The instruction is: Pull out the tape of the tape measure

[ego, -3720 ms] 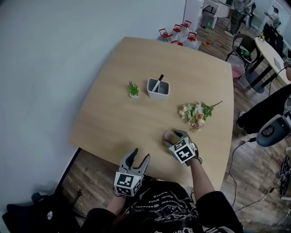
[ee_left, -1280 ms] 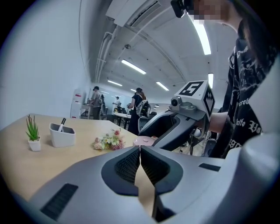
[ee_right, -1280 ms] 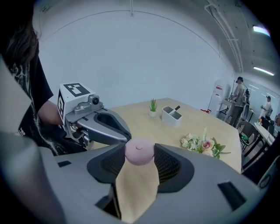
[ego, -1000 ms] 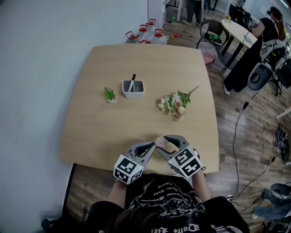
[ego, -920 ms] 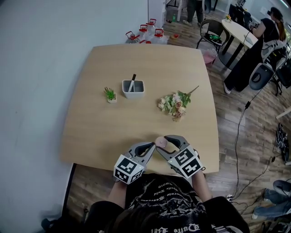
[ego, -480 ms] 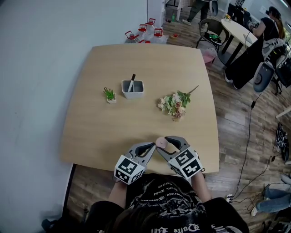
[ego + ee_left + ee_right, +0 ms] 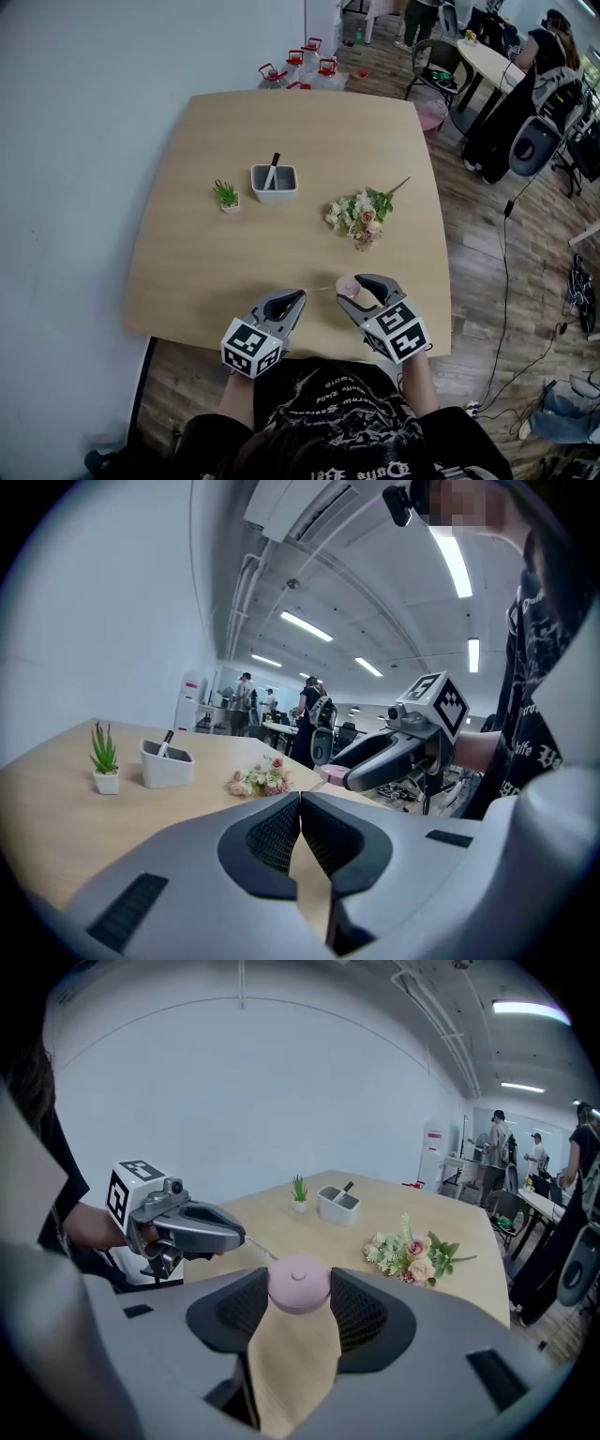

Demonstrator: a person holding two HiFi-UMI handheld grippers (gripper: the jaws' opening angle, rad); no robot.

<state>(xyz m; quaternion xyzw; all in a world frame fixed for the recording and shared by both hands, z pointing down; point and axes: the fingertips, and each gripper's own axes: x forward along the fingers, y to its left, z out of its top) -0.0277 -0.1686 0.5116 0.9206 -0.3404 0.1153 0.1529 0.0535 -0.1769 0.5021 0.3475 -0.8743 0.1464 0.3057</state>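
Observation:
A small round pink tape measure (image 7: 298, 1284) sits between the pads of my right gripper (image 7: 359, 291), which is shut on it just above the table's near edge. A thin pale strip of tape (image 7: 321, 290) runs left from the case to the tip of my left gripper (image 7: 300, 296). The left jaws are pressed together on the tape's end. In the left gripper view the closed pads (image 7: 281, 832) fill the foreground. Beyond them, the right gripper holds the pink case (image 7: 333, 772).
On the wooden table (image 7: 281, 141) stand a small potted plant (image 7: 226, 195) and a grey pen holder (image 7: 274, 183), and a flower bunch (image 7: 361, 216) lies there. Water jugs (image 7: 300, 66) stand beyond the far edge. Chairs and people are at the right.
The two grippers, tips together a second ago, have drawn apart: the right one with the pink case shifted right, the left slightly left. A short stretch of tape now shows between them.

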